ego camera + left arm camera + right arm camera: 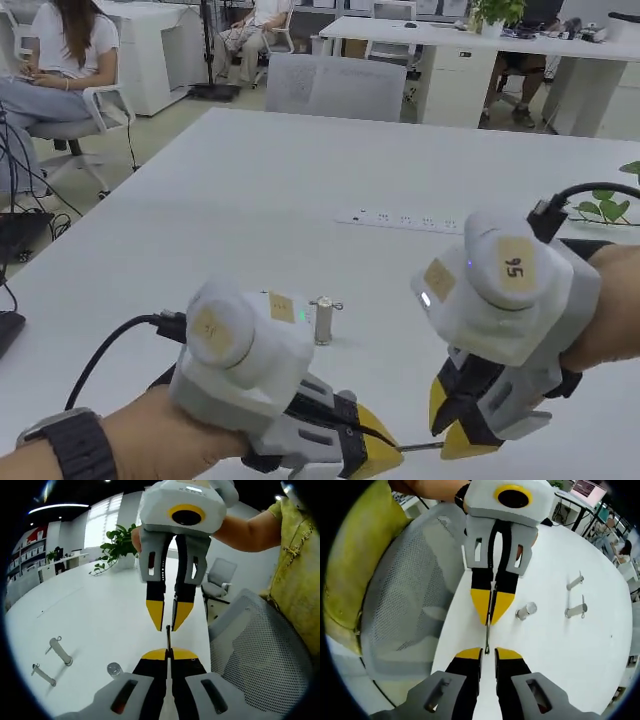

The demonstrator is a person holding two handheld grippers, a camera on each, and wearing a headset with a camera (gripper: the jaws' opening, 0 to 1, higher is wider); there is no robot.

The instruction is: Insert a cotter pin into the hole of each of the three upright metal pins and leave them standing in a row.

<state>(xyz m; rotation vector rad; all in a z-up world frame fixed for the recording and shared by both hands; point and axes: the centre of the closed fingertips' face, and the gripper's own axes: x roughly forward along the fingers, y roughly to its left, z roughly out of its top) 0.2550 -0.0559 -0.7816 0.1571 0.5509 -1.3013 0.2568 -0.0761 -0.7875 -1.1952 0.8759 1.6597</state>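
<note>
Cotter pin (168, 636) handover, apparently, above the tabletop's (300, 200) near edge: left gripper (169, 652) pinches it; right gripper (488, 652) jaws narrowly apart around its tip. Next, likely: right closes, threads bare pin (526, 611).

— How is the light?
— Bright and even. A ceiling strip (57, 506) glows in the left gripper view, and the windows (102, 527) beside it are washed out white.
— Shadows?
— Soft and short. The metal pin (323, 320) leaves a faint grey smudge on the white table (300, 190), which has a mild sheen.
— Sharp?
— The head view is slightly soft. Both gripper views bend strongly toward their edges, so the mesh chair (405, 595) looks stretched and curved. The cotter pin (487, 637) in the middle reads crisp.
</note>
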